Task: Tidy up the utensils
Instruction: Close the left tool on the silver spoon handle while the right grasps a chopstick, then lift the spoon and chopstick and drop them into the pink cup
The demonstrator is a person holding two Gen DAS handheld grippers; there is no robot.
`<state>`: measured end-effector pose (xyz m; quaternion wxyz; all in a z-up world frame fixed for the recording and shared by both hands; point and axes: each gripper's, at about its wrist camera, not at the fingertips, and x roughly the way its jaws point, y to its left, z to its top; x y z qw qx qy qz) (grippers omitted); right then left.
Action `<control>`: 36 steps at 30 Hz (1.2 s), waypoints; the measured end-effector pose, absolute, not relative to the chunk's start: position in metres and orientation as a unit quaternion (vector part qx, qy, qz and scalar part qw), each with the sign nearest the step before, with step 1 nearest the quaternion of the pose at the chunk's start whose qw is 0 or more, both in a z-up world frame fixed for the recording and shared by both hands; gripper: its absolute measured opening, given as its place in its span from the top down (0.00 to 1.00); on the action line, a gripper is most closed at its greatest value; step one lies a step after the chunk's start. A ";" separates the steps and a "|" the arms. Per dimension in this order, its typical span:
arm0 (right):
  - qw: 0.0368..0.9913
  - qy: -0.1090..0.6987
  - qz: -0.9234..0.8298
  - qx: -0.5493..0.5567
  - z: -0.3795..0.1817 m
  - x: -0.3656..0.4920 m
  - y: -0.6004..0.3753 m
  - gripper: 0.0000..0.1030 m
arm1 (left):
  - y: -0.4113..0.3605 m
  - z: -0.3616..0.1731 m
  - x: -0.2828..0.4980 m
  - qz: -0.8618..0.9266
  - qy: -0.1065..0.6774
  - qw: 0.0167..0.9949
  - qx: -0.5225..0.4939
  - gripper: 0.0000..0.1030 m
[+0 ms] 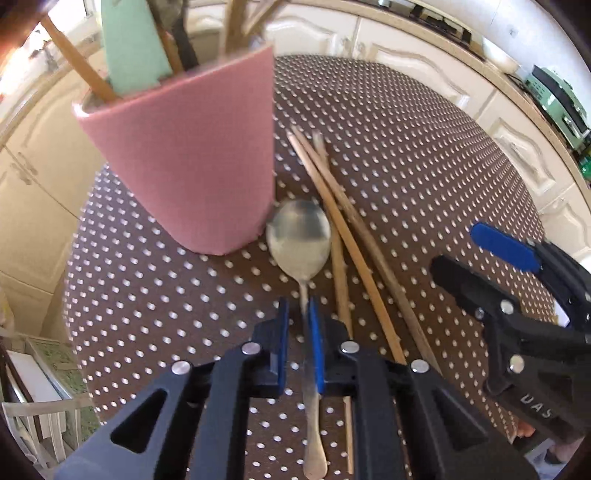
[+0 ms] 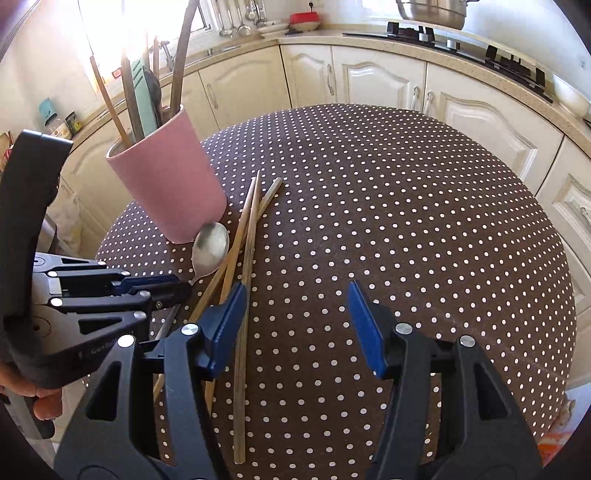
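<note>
A metal spoon [image 1: 299,236] lies on the dotted tablecloth, its bowl against the foot of a pink utensil holder [image 1: 184,158]. My left gripper [image 1: 299,321] points down at the spoon, and its blue pads are shut on the thin handle. Loose wooden chopsticks [image 1: 354,251] lie crossed just right of the spoon. The right wrist view shows the same spoon [image 2: 210,247], holder [image 2: 166,184] and chopsticks [image 2: 247,236], with the left gripper [image 2: 184,290] at the left. My right gripper [image 2: 297,325] hovers open over the cloth, its left pad above a chopstick, holding nothing. It also shows as the right gripper [image 1: 465,251] at the right edge.
The holder contains wooden utensils and a mint-green spatula [image 1: 129,44]. The round table [image 2: 406,221] is ringed by cream kitchen cabinets [image 2: 376,81]; a hob with a steel pot [image 2: 432,11] is behind. A white chair [image 1: 40,417] stands below the table's left edge. A person's hand [image 2: 40,402] grips the left handle.
</note>
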<state>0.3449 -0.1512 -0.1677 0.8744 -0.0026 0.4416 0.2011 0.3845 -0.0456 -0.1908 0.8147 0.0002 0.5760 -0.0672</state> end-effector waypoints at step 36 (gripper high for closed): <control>0.854 0.470 0.224 -0.021 -0.160 0.345 -0.134 0.93 | -0.008 -0.151 0.311 -0.150 0.439 0.883 -0.076 0.97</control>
